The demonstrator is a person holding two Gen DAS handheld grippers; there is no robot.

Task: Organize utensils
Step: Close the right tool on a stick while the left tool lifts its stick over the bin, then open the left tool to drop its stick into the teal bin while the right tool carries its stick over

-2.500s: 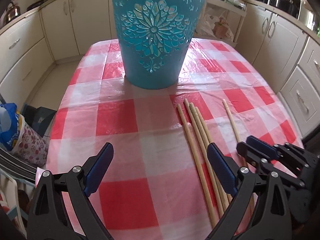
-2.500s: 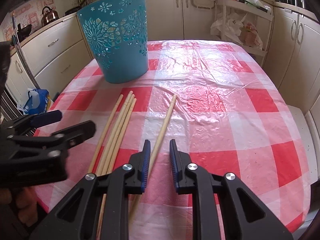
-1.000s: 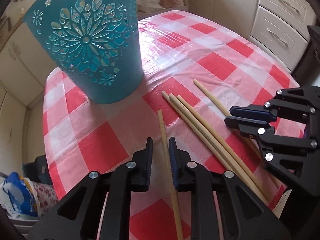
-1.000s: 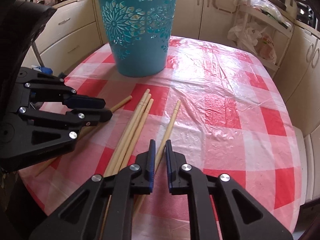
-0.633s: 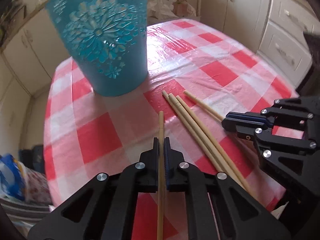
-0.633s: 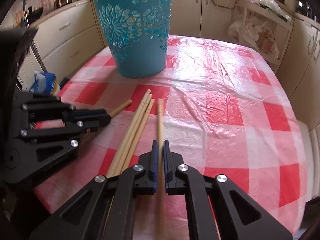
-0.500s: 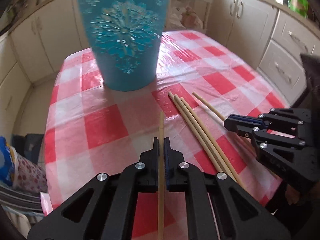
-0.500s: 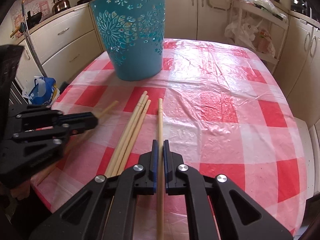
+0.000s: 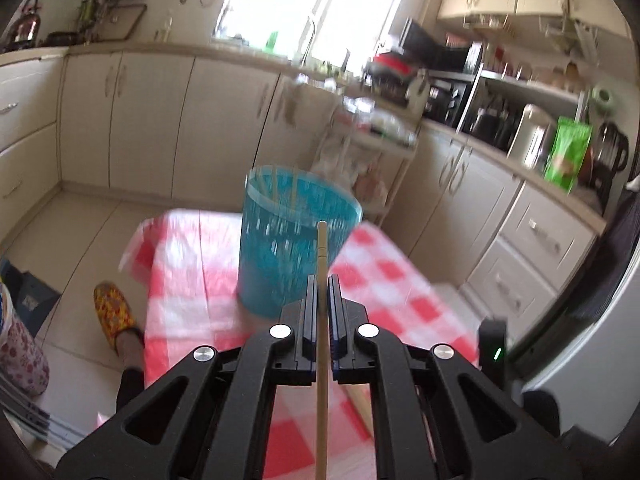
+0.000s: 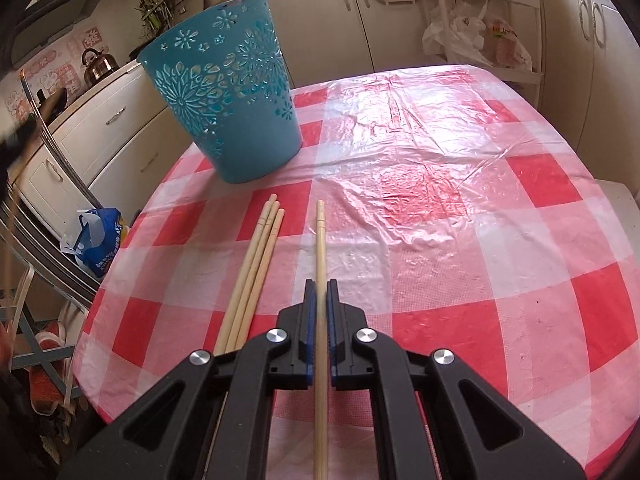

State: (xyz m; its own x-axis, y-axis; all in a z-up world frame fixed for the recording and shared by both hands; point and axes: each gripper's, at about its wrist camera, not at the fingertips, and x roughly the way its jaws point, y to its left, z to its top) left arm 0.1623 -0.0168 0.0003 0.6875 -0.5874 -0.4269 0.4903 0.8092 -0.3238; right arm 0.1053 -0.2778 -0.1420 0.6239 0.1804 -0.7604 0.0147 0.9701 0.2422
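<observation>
Since half a second ago the left gripper (image 9: 321,292) has risen well clear of the table with its chopstick (image 9: 321,320), so its camera now looks out over the kitchen rather than down at the cloth; the right gripper (image 10: 319,296) has hardly shifted. The left jaws are clamped on the chopstick, which runs straight out between the blue pads (image 9: 310,304), its tip showing in front of the rim of the blue basket (image 9: 296,248). That view is blurred, but thin sticks can be made out standing inside the basket. The right jaws are likewise closed on a second chopstick (image 10: 320,264), which points forward over the table. Just to its left, three loose chopsticks (image 10: 256,264) lie side by side on the cloth, touching one another, their tips towards the basket (image 10: 232,104). The basket stands upright near the far left edge of the table, apart from the chopsticks' tips. The red-and-white checked tablecloth (image 10: 460,208) is glossy and wrinkled. Around the table are cream kitchen cabinets (image 9: 132,120), a kettle (image 10: 96,65) on the counter, a blue bag (image 10: 98,240) on the floor, and a foot in a patterned slipper (image 9: 114,306).
</observation>
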